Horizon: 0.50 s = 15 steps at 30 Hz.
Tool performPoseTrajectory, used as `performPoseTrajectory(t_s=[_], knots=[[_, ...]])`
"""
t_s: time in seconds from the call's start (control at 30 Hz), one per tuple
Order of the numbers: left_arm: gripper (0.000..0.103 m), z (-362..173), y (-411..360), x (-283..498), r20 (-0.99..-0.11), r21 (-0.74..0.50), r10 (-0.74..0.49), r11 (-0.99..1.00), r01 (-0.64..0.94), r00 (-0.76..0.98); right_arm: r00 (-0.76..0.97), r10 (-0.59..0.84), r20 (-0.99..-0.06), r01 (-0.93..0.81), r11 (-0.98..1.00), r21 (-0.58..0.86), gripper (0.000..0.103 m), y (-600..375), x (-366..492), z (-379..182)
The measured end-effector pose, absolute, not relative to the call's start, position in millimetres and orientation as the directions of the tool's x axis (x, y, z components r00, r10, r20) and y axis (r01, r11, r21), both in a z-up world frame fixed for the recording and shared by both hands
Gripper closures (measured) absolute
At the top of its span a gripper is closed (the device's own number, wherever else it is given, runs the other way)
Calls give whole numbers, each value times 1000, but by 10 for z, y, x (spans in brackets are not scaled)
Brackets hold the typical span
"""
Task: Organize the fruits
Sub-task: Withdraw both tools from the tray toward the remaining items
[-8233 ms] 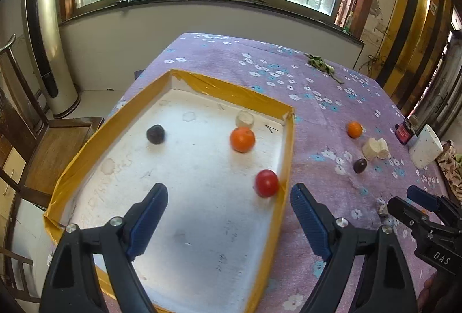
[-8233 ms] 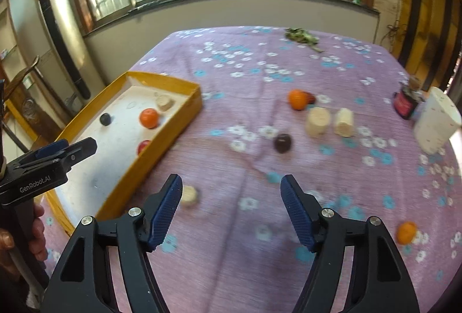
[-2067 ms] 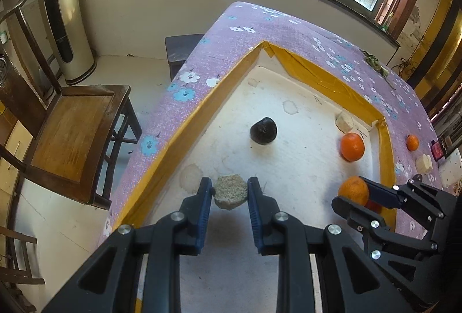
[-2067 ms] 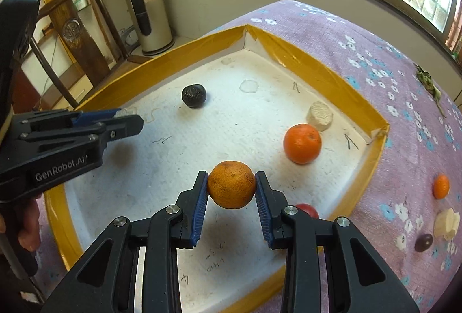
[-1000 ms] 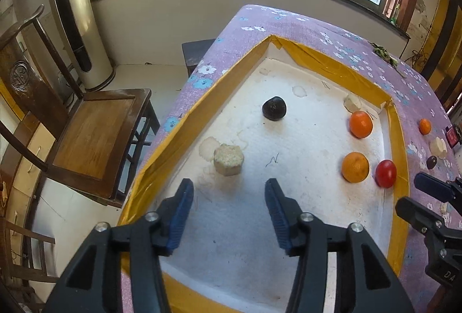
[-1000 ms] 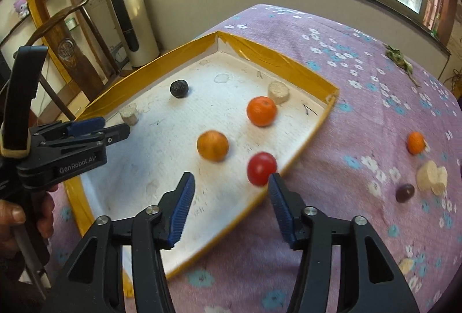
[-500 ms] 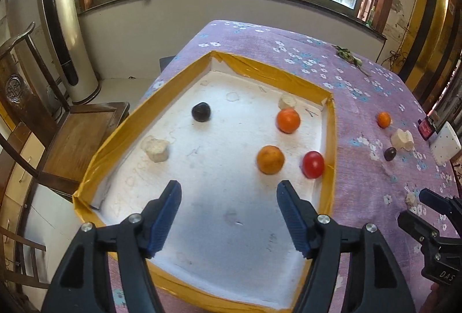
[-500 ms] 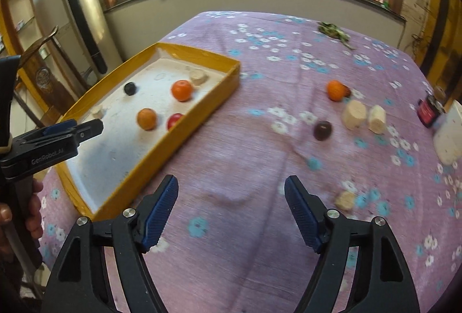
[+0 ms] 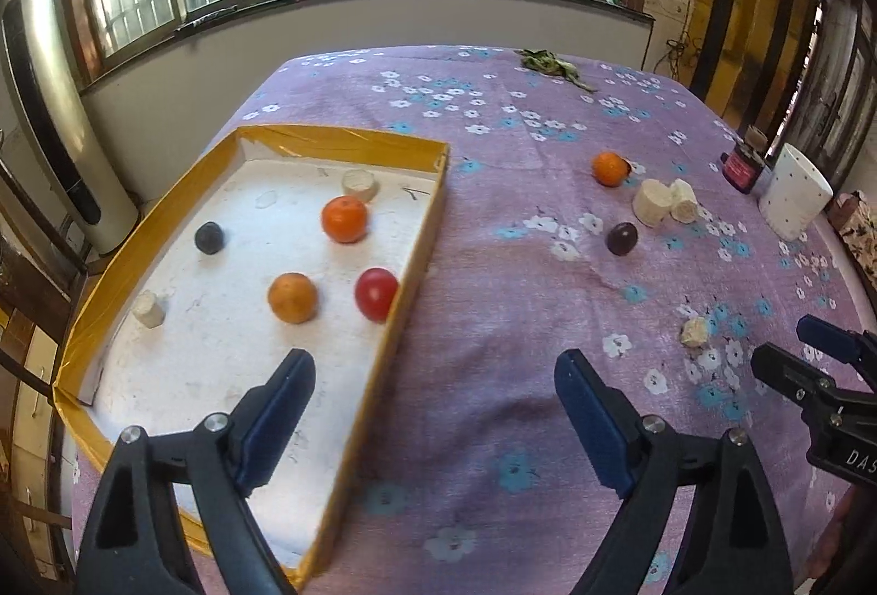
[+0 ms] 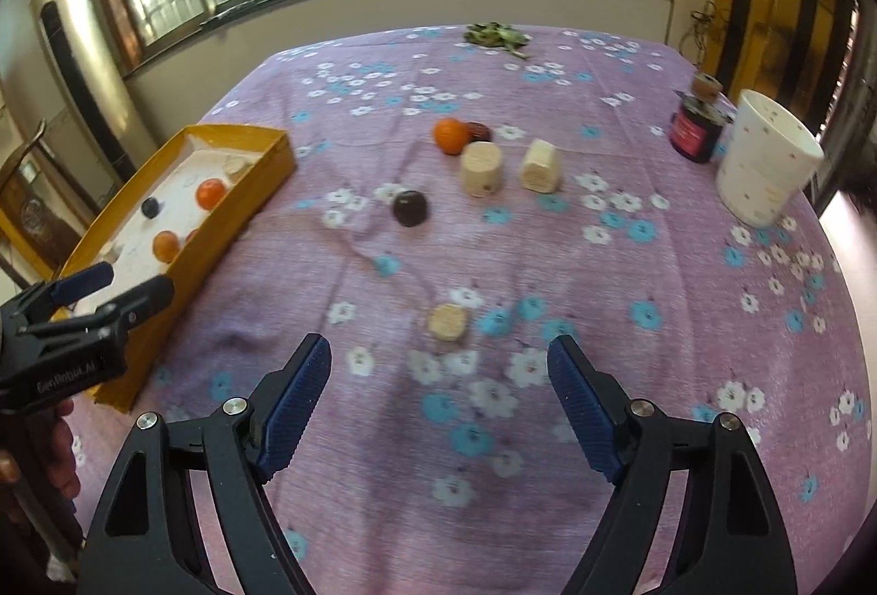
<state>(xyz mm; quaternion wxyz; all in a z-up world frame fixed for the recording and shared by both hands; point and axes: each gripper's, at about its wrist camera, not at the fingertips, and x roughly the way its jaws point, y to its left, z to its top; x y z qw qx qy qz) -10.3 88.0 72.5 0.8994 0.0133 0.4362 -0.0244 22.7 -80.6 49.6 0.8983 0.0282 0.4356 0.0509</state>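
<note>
A yellow-rimmed tray [image 9: 427, 216] on the purple cloth holds two oranges [image 9: 344, 219] [image 9: 292, 297], a red fruit [image 9: 376, 293], a dark plum [image 9: 209, 237] and two pale pieces [image 9: 360, 183] [image 9: 148, 309]. On the cloth lie an orange [image 10: 452, 135], a dark plum [image 10: 410, 208], two pale cylinders [image 10: 481, 167] [image 10: 540, 166] and a small pale piece [image 10: 448, 320]. My left gripper [image 9: 433, 422] is open and empty over the tray's right edge. My right gripper [image 10: 438, 400] is open and empty, just short of the small pale piece.
A white cup [image 10: 764, 164] and a dark red jar [image 10: 696, 130] stand at the table's right edge. Green leaves [image 10: 496, 34] lie at the far edge. A wooden chair [image 9: 27, 266] and a tall floor unit [image 9: 55, 123] stand left of the table.
Both grippers have swung right, away from the tray, and stay open. The right one has moved closer to the small pale piece on the cloth.
</note>
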Motion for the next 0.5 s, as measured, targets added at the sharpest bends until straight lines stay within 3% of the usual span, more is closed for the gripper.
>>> performPoseTrajectory(t_s=[0.17,0.3,0.5], knots=[[11,654,607,-102,-802,13,-49,995,101,595,615,87,-784,-27,996,90,22,-1082,225,417],[11,608,522,-108,-810,30,-35,994,101,585,575,142,-806,-37,988,148,22,-1175,285,276],[11,585,612,-159,-815,43,-3,997,64,579,571,206,-795,-156,978,141,22,-989,441,171]])
